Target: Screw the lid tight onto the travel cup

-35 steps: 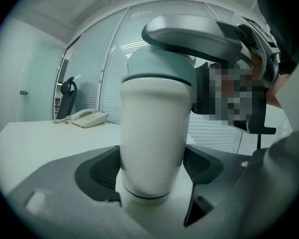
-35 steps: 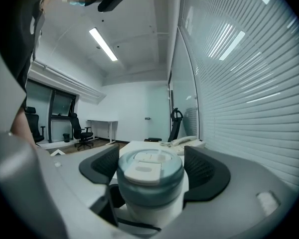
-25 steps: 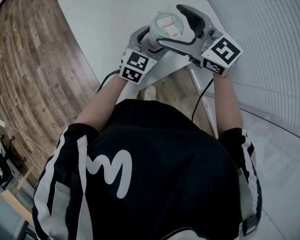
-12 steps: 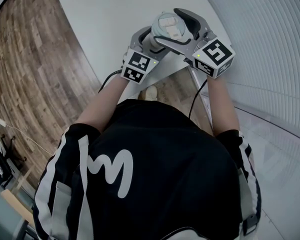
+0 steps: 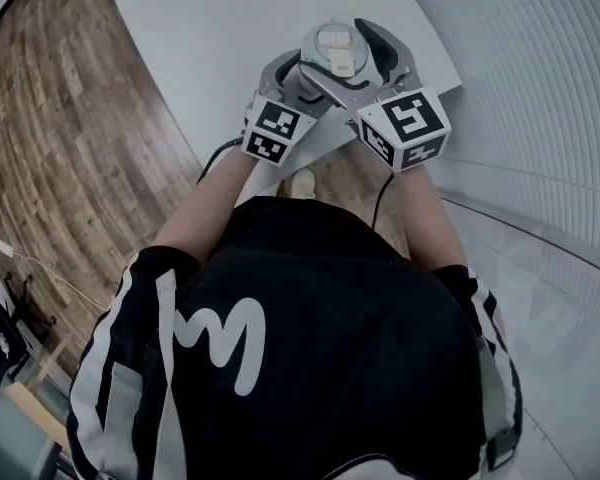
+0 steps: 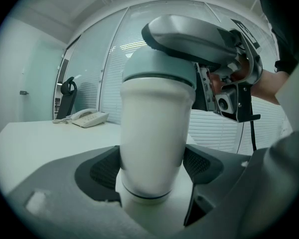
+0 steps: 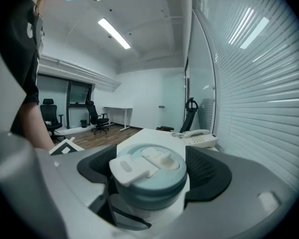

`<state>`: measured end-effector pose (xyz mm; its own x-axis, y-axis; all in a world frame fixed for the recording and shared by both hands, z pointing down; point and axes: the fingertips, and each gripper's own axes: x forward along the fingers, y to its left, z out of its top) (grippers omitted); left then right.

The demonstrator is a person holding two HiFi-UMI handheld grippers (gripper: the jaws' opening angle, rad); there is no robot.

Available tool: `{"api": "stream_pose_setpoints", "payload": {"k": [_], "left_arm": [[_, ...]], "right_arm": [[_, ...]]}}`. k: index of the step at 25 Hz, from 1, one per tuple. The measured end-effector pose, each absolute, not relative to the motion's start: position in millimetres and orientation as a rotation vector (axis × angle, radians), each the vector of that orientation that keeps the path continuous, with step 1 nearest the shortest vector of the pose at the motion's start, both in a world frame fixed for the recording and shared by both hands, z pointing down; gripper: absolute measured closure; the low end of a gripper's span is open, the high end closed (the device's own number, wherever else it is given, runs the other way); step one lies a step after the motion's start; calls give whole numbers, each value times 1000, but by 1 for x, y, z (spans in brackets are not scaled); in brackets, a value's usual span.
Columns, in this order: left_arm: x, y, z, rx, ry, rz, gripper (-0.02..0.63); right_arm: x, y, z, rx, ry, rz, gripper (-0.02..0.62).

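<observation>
A white travel cup [image 6: 154, 128] with a pale blue-green lid [image 7: 149, 171] stands upright on the white table [image 5: 230, 28] near its front edge. My left gripper [image 6: 152, 168] is shut on the cup's lower body, a dark pad pressed to each side. My right gripper [image 7: 149, 176] comes in from above and straddles the lid [image 5: 335, 50]. Its jaws are closing, with both pads against the lid's rim. The lid's white flip tab [image 7: 127, 167] points toward the left jaw. In the left gripper view the right gripper [image 6: 199, 34] covers the lid's top.
A white desk phone [image 7: 199, 139] lies farther back on the table, near the blinds. A black office chair [image 6: 67, 88] stands behind it. The table's front edge [image 5: 310, 153] runs just under my grippers, with wood floor [image 5: 60, 148] to the left.
My right gripper has swung clockwise around the lid, its marker cube moving from the right toward me. The left gripper and cup body have stayed put.
</observation>
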<state>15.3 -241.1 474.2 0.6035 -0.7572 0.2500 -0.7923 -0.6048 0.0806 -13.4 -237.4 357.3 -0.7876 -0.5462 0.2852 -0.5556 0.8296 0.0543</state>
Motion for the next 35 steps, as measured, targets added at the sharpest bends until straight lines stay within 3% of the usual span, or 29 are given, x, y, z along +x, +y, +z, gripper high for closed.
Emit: {"api": "stream_pose_setpoints", "payload": {"k": [20,26,35], "left_arm": [[13,-241,473,2633,-1312,278,202],[12,-239,471,2633,-1309,277,201],[12,-240,477,2631,-1308,279,201]], "right_arm": [[-13,-243,356,1265,-2567,46,169],[-13,-232,337,994,-2766,67,102],[-20,-223,351,127,-2821,-139,55]]}}
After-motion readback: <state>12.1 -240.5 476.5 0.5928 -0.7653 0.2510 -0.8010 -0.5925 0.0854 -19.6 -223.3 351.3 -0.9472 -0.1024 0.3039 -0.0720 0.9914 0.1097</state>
